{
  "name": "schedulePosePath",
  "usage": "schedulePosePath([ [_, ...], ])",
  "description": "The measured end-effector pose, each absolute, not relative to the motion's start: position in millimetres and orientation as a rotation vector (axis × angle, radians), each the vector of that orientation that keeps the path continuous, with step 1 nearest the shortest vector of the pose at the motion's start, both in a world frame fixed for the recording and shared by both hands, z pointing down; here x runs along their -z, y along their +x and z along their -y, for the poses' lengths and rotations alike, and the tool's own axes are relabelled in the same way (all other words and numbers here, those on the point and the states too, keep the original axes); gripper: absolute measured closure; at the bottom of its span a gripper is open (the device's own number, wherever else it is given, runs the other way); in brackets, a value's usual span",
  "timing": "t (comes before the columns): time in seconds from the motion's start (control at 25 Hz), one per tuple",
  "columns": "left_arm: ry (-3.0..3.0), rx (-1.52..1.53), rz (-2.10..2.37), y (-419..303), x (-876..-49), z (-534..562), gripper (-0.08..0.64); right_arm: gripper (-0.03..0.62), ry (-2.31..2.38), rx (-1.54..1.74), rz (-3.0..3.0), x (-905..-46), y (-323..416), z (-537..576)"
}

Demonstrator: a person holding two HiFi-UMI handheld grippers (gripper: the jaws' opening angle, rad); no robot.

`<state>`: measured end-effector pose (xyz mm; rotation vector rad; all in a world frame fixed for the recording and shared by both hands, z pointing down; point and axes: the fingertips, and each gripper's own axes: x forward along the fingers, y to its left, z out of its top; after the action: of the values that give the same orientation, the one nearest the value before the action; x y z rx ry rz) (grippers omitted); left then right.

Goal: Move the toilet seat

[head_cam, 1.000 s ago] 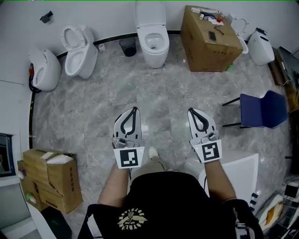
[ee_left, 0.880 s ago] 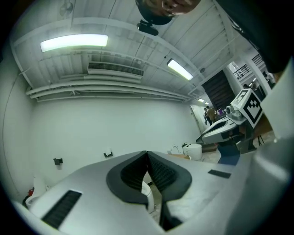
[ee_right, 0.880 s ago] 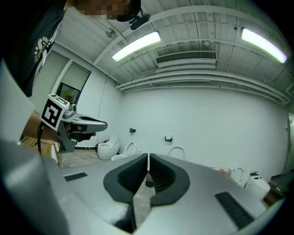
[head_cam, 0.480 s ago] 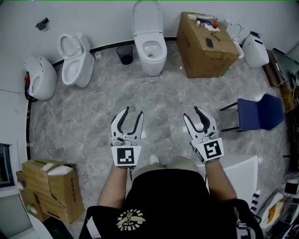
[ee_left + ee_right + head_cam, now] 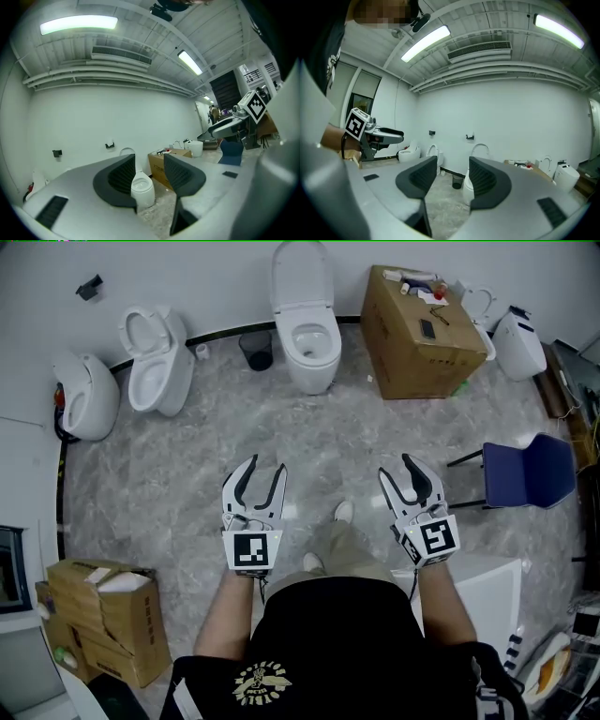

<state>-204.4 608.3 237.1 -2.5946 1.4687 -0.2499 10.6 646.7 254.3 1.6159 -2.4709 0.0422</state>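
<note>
Five white ceramic toilets [image 5: 159, 367], two brown cardboard boxes [image 5: 417, 338], one blue chair [image 5: 525, 472]; middle toilet's white seat [image 5: 312, 336] at floor's [image 5: 178, 474] far edge. Left tongs [image 5: 266, 465] and right tongs [image 5: 396, 467], just opening, stand wide, empty

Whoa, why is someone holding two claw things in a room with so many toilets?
A person stands on the marble floor, a gripper in each hand. The left gripper and right gripper point toward the middle toilet ahead, well short of it. Both sets of jaws have just been opening, with nothing between them. Neither touches a toilet yet.
</note>
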Motion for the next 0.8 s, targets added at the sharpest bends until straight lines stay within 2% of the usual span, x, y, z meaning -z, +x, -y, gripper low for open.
schedulePosePath([
  [0.8, -2.564, 0.205, -1.495, -163, -236, -501, 0.370, 0.383, 1.561, -0.095, 2.474, -271, 54, -540],
])
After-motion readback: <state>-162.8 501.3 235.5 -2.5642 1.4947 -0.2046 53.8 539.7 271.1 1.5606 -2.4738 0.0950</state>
